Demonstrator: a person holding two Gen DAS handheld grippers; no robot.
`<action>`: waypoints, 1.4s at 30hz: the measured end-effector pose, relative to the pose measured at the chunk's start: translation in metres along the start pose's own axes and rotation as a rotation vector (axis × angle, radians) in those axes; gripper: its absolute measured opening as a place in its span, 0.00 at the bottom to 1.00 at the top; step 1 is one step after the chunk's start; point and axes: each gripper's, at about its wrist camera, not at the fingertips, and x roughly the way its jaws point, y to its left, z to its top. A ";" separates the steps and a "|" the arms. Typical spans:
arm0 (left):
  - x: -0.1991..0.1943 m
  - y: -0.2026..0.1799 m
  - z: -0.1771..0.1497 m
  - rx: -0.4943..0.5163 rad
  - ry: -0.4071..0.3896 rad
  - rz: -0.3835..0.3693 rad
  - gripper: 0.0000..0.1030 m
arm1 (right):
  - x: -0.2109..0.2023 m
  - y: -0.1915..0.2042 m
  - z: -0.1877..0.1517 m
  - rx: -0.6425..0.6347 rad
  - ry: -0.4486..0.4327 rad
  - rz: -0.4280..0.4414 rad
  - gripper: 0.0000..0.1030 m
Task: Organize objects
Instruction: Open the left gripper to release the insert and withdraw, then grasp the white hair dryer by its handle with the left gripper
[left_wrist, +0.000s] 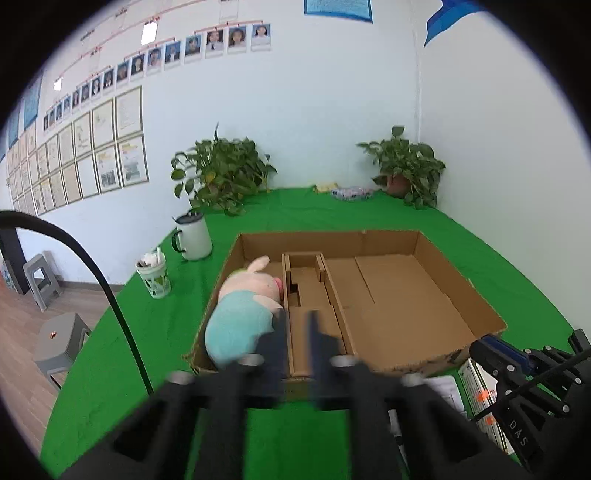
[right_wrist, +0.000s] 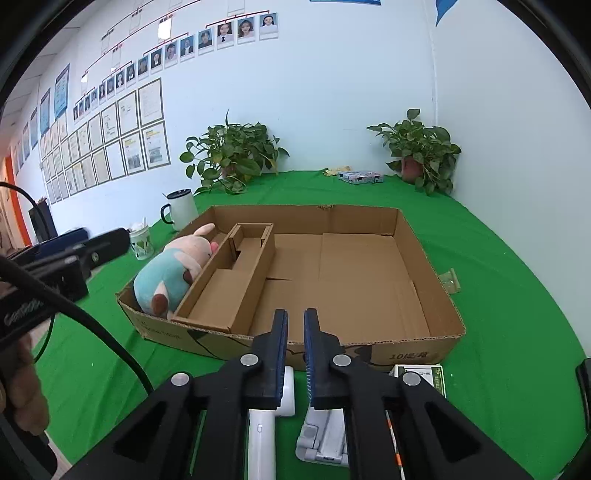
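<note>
An open cardboard box (right_wrist: 424, 236) lies on the green cloth, and a narrow cardboard insert (right_wrist: 236, 273) divides it. A plush pig in a pale blue shirt (right_wrist: 173, 269) lies in the box's left strip, also seen in the left wrist view (left_wrist: 240, 317). My right gripper (right_wrist: 295, 317) hovers over the box's near wall, shut and empty. Below it on the cloth are a white handheld device (right_wrist: 264, 417), a grey folding stand (right_wrist: 325, 439) and a small green-printed box (right_wrist: 421, 376). My left gripper (left_wrist: 297, 321) is blurred, shut on nothing, just right of the pig.
A white mug (left_wrist: 194, 236) and a green cup (left_wrist: 155, 275) stand left of the box. Two potted plants (right_wrist: 236, 155) (right_wrist: 421, 147) and small packets (right_wrist: 360, 177) sit at the back. A clear packet (right_wrist: 450, 280) lies right of the box. Grey stools (left_wrist: 59, 343) stand on the floor at left.
</note>
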 end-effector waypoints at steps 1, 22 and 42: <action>0.002 0.002 -0.002 -0.017 0.013 -0.018 0.04 | -0.002 0.000 -0.002 -0.001 -0.001 -0.001 0.07; 0.022 0.009 -0.036 -0.112 0.167 -0.208 0.80 | -0.009 0.000 -0.054 -0.017 0.104 0.260 0.99; 0.082 -0.023 -0.084 -0.195 0.451 -0.501 0.77 | 0.022 0.018 -0.110 -0.058 0.328 0.237 0.38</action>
